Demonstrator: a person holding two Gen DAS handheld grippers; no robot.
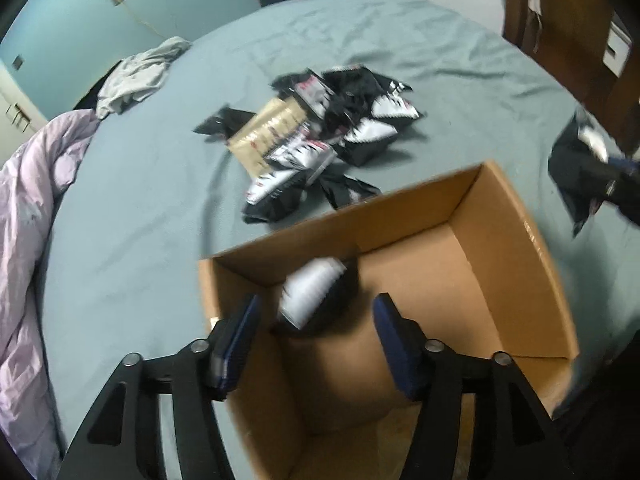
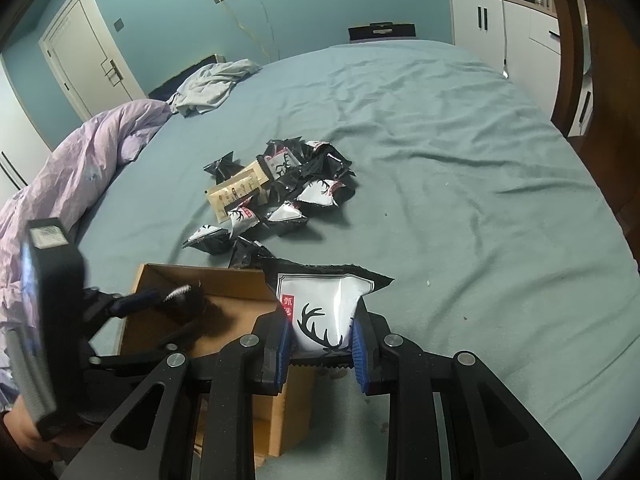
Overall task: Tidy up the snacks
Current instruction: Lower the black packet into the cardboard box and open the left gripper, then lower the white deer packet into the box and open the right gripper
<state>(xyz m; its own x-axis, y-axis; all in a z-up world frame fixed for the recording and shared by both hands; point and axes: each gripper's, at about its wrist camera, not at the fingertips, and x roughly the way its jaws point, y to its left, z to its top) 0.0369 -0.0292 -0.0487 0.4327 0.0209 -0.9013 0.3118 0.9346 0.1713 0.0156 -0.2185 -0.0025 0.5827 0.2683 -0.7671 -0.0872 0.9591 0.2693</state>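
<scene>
An open cardboard box (image 1: 500, 208) stands on the teal bed sheet. My left gripper (image 1: 318, 310) hangs over the box's left part with its jaws open. A blurred black-and-white snack packet (image 1: 308, 286) lies loose between and below its fingers, inside the box. My right gripper (image 2: 320, 332) is shut on a white packet with a black antler print (image 2: 324, 304), held just right of the box (image 2: 224, 284). The left gripper (image 2: 168, 314) also shows over the box in the right wrist view. Beyond the box lies a pile of snack packets (image 1: 320, 136) (image 2: 280, 196), with a tan packet (image 1: 268, 132) among them.
A lilac duvet (image 1: 28, 220) is bunched along the bed's left side, and a grey garment (image 1: 136, 72) lies at the far left corner. Brown wooden furniture (image 1: 568, 32) stands at the right. White cabinets (image 2: 500, 28) and a door (image 2: 80, 60) line the far walls.
</scene>
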